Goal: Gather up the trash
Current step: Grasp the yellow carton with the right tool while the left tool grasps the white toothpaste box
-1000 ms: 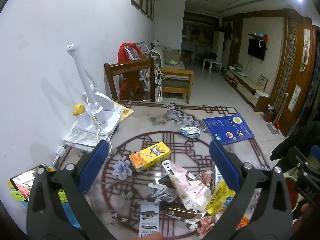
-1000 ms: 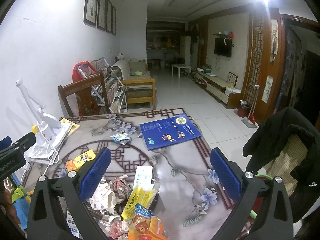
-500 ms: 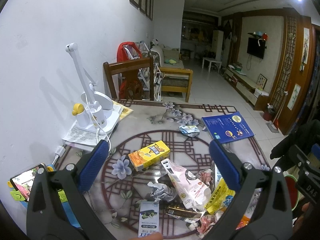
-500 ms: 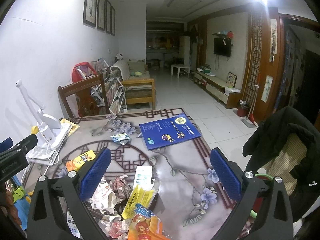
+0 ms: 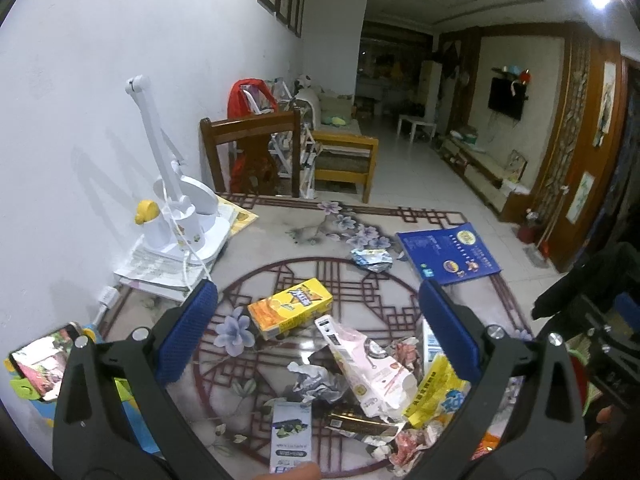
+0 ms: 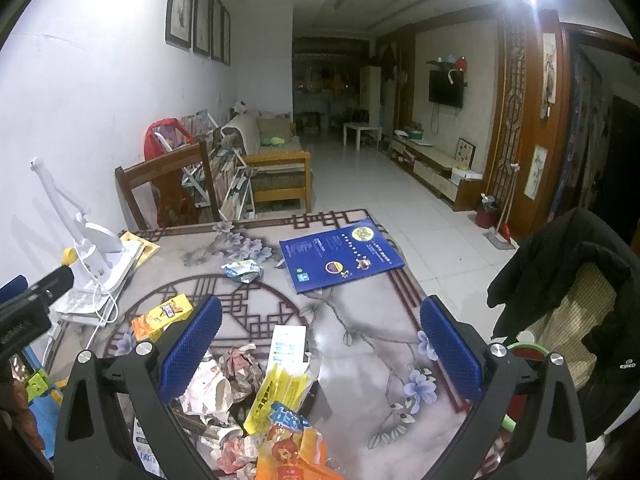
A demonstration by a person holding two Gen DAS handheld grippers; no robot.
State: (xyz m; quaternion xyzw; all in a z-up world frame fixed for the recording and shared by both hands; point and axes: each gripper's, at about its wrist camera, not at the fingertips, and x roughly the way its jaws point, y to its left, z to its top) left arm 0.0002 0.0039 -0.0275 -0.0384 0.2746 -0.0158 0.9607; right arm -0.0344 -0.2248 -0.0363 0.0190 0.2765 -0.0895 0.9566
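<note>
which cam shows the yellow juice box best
The left wrist view. There the yellow juice box lies whole and unobstructed on the table between the open fingers, its printed top readable. In the right wrist view it sits off to the left, smaller, with its near end hidden behind the blue finger pad.

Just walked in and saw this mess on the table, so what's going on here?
A person holds a gripper in each hand above a table strewn with trash. The left gripper and right gripper are both open and hold nothing. Wrappers are piled at the near edge, with a yellow juice box just beyond, and a crumpled silver wrapper lies beside a blue booklet. Nothing is collected yet.
</note>
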